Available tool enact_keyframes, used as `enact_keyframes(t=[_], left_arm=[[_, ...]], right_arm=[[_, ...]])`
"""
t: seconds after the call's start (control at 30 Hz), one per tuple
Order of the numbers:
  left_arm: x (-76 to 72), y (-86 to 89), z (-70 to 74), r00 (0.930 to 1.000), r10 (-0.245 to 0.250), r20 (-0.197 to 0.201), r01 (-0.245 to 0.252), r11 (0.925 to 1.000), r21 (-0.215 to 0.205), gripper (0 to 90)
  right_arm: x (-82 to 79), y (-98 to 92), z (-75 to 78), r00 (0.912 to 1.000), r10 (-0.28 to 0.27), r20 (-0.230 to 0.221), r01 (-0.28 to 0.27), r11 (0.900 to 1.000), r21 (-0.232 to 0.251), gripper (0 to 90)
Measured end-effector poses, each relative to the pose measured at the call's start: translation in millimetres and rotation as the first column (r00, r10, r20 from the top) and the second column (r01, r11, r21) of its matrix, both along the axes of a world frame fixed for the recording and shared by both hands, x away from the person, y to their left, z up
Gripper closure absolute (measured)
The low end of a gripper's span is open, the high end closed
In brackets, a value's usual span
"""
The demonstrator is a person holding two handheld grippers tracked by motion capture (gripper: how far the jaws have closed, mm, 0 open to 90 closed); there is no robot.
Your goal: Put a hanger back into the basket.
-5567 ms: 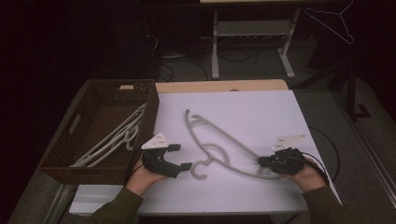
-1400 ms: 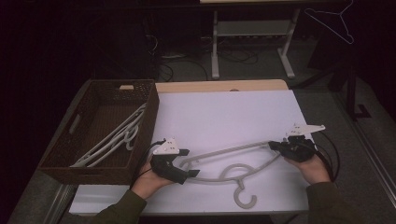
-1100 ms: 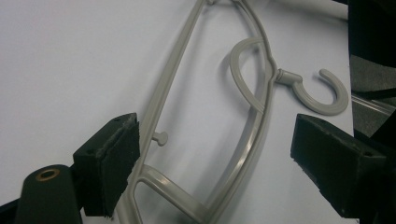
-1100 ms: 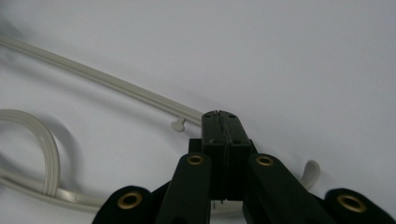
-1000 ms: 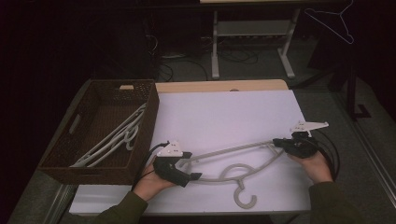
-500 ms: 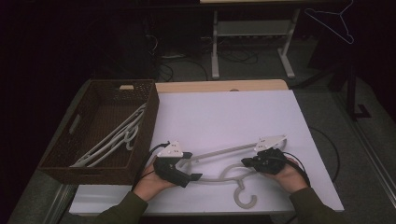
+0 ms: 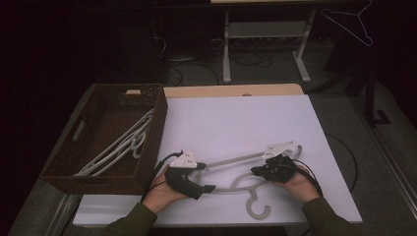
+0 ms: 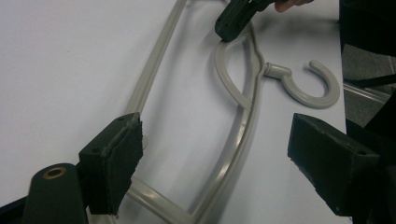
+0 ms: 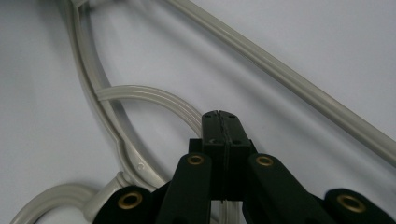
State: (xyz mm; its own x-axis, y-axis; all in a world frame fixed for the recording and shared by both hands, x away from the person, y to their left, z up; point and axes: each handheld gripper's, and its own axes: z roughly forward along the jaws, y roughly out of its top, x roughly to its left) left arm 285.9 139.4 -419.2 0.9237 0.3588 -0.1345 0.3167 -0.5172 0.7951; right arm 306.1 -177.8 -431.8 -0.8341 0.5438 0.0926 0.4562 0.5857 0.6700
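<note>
White tabletop point(image 7: 236, 123): left gripper point(image 8: 224, 154) spread astride grey hanger point(image 8: 243, 135), right gripper point(image 9: 220, 116) pressed together.

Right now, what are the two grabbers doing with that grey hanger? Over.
Left gripper jaws open, straddling the grey plastic hanger end. Right gripper jaws shut, tip at the hanger's inner loop; grip unclear. Nothing in the way on the white table.

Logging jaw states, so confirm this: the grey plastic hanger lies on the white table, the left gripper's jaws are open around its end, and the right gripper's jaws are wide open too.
Wrong on the right gripper: the right gripper view shows its jaws shut. The rest holds: the grey plastic hanger lies on the white table, and the left gripper stands open around its end.
</note>
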Motion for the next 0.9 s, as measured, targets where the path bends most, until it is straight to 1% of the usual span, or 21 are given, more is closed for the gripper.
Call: enact_keyframes(t=[0.1,0.13,0.17,0.2,0.23,0.3,0.4,0.47,0.5,0.57,0.6,0.67,0.7,0.73,0.77,0.8,0.9], left_arm=[[-0.6,-4.0,-0.6,0.9998,-0.018,-0.003,0.018,0.9998,0.007,20.2],[-0.5,-5.4,-0.6,0.9996,-0.029,0.000,0.029,0.9995,0.015,21.1],[-0.8,-7.4,-0.8,0.9994,-0.035,-0.002,0.035,0.9992,0.018,21.5],[-1.0,-9.2,-1.1,0.9991,-0.042,-0.001,0.042,0.9988,0.024,22.2],[-1.4,-11.4,-1.7,0.9989,-0.048,-0.003,0.048,0.9985,0.027,22.7],[-1.8,-15.5,-2.9,0.9981,-0.062,-0.003,0.062,0.9973,0.039,24.3],[-1.9,-22.2,-4.9,0.9959,-0.090,-0.003,0.090,0.9942,0.057,26.7],[-2.7,-26.0,-6.1,0.9949,-0.101,-0.008,0.101,0.9928,0.065,27.8],[-3.4,-27.9,-6.9,0.9948,-0.101,-0.011,0.102,0.9930,0.059,28.1],[-3.6,-29.9,-7.4,0.9937,-0.112,-0.009,0.112,0.9913,0.069,28.6],[-4.5,-31.2,-7.7,0.9940,-0.109,-0.015,0.109,0.9920,0.063,28.6],[-4.5,-31.9,-7.7,0.9930,-0.118,-0.007,0.118,0.9904,0.072,28.6],[-4.4,-32.3,-7.8,0.9924,-0.123,-0.005,0.123,0.9895,0.076,28.7],[-5.5,-33.5,-8.5,0.9932,-0.116,-0.013,0.117,0.9912,0.063,28.9],[-5.6,-33.9,-8.8,0.9931,-0.116,-0.014,0.117,0.9911,0.064,29.3],[-5.1,-34.4,-9.1,0.9926,-0.120,-0.016,0.121,0.9905,0.065,29.8],[-4.4,-34.9,-9.7,0.9926,-0.120,-0.016,0.121,0.9903,0.068,30.0]], right_arm=[[0.9,2.7,0.0,0.9999,-0.003,-0.015,0.003,1.000,-0.001,89.9],[2.0,3.1,-0.8,1.0000,0.006,-0.006,-0.006,1.000,-0.003,90.0],[2.0,4.2,-0.4,0.9997,-0.002,-0.023,0.002,1.000,-0.004,90.0],[2.6,5.0,-1.1,0.9997,0.001,-0.023,-0.001,1.000,0.001,90.0],[3.0,5.8,-1.4,0.9998,0.007,-0.018,-0.007,1.000,-0.002,90.0],[2.9,8.4,-1.0,0.9997,0.003,-0.025,-0.003,1.000,-0.012,90.0],[4.3,10.4,-2.1,0.9997,0.007,-0.024,-0.007,1.000,-0.014,90.0],[4.1,11.9,-2.0,0.9994,0.004,-0.034,-0.004,1.000,-0.010,90.0],[4.0,12.7,-2.3,0.9995,0.005,-0.030,-0.005,1.000,-0.017,90.0],[3.7,14.0,-1.8,0.9995,0.006,-0.030,-0.007,1.000,-0.020,90.0],[4.1,13.6,-1.8,0.9997,0.011,-0.022,-0.012,1.000,-0.015,90.0],[3.6,11.3,0.6,0.9997,0.013,-0.023,-0.013,1.000,0.020,89.9],[2.6,9.7,2.0,0.9996,0.011,-0.026,-0.011,1.000,0.029,89.9],[1.7,7.7,3.1,0.9997,0.010,-0.024,-0.010,1.000,0.029,89.6],[1.1,4.7,4.3,0.9998,0.009,-0.015,-0.009,0.999,0.040,86.7],[-0.8,1.4,6.7,0.9998,-0.003,-0.018,0.004,0.998,0.059,83.9],[-6.9,-10.0,11.5,0.9993,-0.035,-0.011,0.036,0.996,0.082,72.1]])
